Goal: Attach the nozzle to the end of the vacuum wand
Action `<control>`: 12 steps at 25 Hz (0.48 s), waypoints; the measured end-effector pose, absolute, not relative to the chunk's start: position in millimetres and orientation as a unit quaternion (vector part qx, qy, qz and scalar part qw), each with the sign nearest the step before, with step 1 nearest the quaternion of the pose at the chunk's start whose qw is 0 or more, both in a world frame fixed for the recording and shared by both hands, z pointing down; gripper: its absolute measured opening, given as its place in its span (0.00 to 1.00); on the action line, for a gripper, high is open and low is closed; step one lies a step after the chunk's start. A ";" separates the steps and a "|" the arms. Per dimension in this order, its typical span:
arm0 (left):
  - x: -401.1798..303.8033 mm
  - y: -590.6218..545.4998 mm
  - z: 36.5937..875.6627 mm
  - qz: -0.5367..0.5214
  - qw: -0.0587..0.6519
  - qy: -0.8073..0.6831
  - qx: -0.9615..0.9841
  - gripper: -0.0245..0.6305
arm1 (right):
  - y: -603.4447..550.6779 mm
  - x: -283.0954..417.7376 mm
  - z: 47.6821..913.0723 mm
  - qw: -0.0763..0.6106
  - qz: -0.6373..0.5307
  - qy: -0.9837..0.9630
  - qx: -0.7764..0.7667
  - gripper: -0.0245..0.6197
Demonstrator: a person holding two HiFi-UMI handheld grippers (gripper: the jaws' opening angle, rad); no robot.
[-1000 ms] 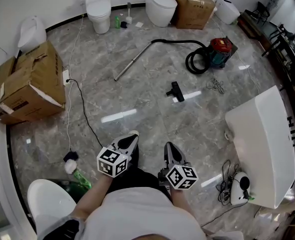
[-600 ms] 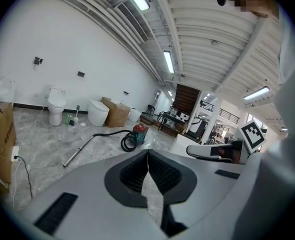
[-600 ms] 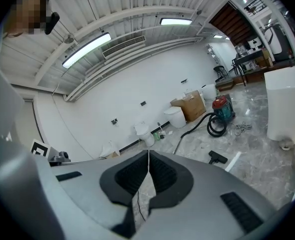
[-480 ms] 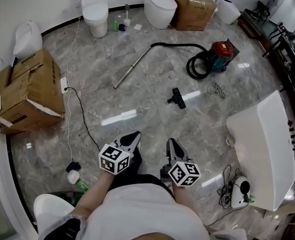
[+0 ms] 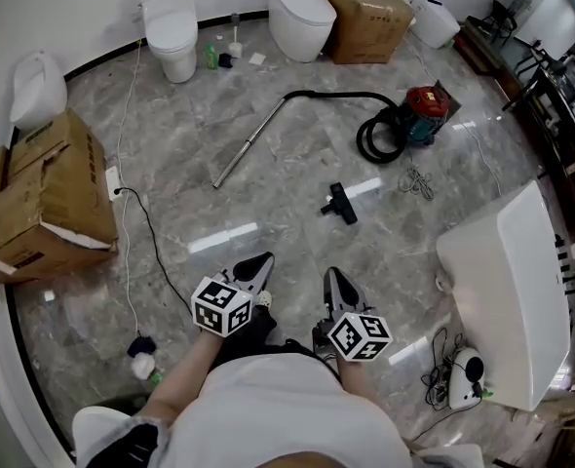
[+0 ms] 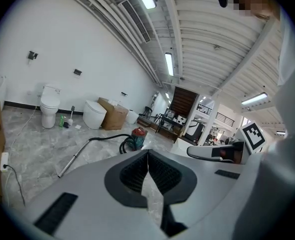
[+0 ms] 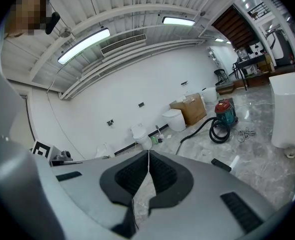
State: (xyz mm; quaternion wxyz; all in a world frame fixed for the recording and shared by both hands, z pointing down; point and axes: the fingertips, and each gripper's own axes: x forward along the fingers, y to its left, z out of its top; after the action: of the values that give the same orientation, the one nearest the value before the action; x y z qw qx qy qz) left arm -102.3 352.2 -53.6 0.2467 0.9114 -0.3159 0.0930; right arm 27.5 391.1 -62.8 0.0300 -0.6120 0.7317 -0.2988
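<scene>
You are holding both tongs low and close in front of you, above the grey marble floor (image 5: 268, 203). The left tongs (image 5: 256, 264) are pressed together with nothing between them. The right tongs (image 5: 333, 279) are pressed together too, and they are pinching nothing. Farther out and a little to the right, the black nozzle (image 5: 339, 203) is lying on the floor, well apart from both tongs and touching nothing else. To its left and farther away, the metal wand (image 5: 249, 144) is lying at a slant, its near end pointing left and apart from the nozzle. Its far end is joining the black hose (image 5: 338, 95), which is curving right into a coil beside the red and teal canister vacuum (image 5: 428, 110). Along the far wall, two white toilets (image 5: 171, 32) and a cardboard box (image 5: 365, 13) are standing.
</scene>
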 end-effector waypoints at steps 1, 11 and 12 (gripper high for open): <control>-102.9 346.3 -52.6 0.093 0.247 -0.314 0.912 0.05 | 384.7 26.4 -61.9 0.029 -0.299 0.731 -0.612 0.06; -119.2 305.6 -40.5 0.094 0.257 -0.308 0.911 0.05 | 344.2 2.8 -51.2 0.027 -0.310 0.731 -0.607 0.06; -120.0 306.1 -39.4 0.095 0.260 -0.308 0.910 0.05 | 344.8 3.3 -50.8 0.024 -0.312 0.730 -0.607 0.06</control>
State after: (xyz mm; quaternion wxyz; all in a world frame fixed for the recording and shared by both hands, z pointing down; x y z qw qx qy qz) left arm -120.0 306.1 -39.4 0.2601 0.9104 -0.3075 0.0945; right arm 3.3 344.8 -50.8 0.0237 -0.6074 0.7303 -0.3115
